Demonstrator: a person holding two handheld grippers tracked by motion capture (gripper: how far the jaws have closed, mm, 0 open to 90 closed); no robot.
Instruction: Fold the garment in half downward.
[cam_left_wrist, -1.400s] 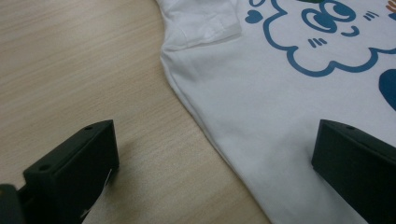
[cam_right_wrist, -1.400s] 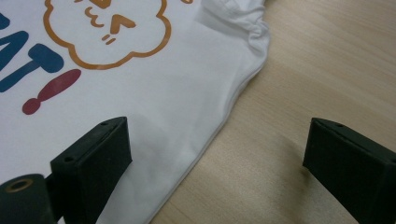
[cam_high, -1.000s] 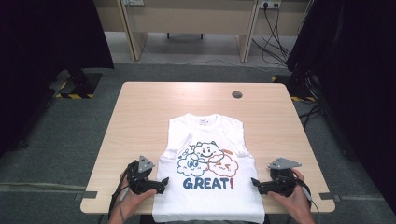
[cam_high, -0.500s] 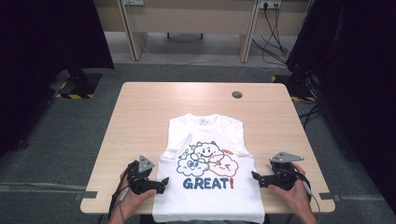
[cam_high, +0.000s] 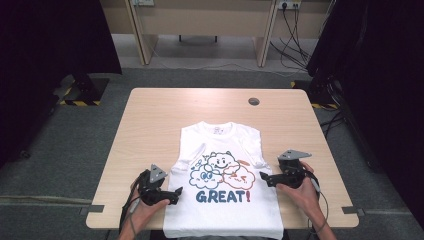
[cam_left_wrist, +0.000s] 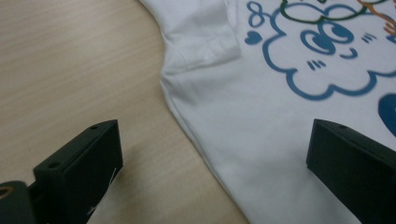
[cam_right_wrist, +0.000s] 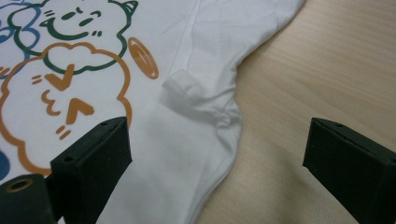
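- While both jaws gape wide, the light wooden desk (cam_high: 150, 125) carries everything.
- Spread flat at its near middle lies the white cotton T-shirt with cartoon clouds and "GREAT!" print (cam_high: 225, 200), hem overhanging the near edge.
- Left hand-held gripper (cam_high: 176, 192) straddles the shirt's left side seam, released.
- Right hand-held gripper (cam_high: 263, 179) straddles the right seam, released.

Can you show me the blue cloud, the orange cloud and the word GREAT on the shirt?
blue cloud (cam_high: 201, 177), high view, its middle.
orange cloud (cam_high: 239, 176), high view, its middle.
GREAT (cam_high: 222, 196), high view, middle letters.
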